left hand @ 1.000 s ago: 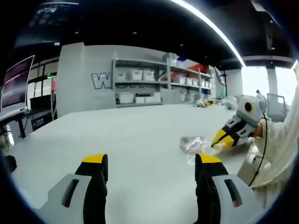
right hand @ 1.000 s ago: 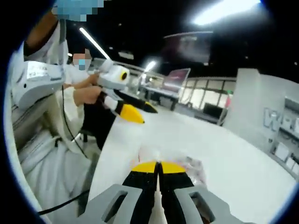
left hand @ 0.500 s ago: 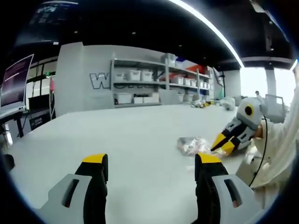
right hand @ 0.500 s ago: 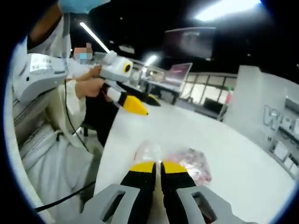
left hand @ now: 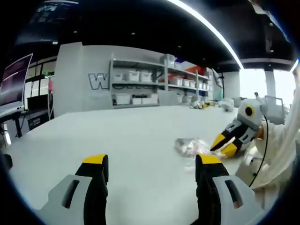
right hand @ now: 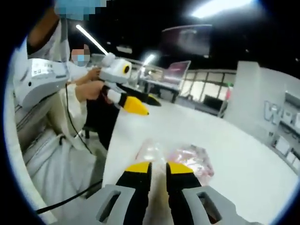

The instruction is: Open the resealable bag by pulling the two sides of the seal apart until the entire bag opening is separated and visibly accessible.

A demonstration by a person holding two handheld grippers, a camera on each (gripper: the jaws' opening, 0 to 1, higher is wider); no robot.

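A clear resealable bag (left hand: 190,146) with pinkish contents lies flat on the white table (left hand: 117,136), near the table's right edge. My left gripper (left hand: 152,161) is wide open over the table, to the left of the bag, with nothing between its fingers. My right gripper (left hand: 221,144) comes in from the right, its yellow tips at the bag's near edge. In the right gripper view the bag (right hand: 190,157) lies just beyond my right gripper (right hand: 159,168), whose jaws stand a little apart with bare table showing in the gap. The left gripper (right hand: 140,105) hovers further back on the left.
Shelves with white bins (left hand: 154,86) stand against the far wall and a monitor (left hand: 14,77) is at the left. The table edge (right hand: 107,154) runs beside a person in light clothing (right hand: 47,140). Desks with screens (right hand: 176,72) lie beyond.
My right gripper's jaws have gone from shut to a small gap, and more of the bag shows beyond its tips. The left gripper has stayed wide open and almost still.
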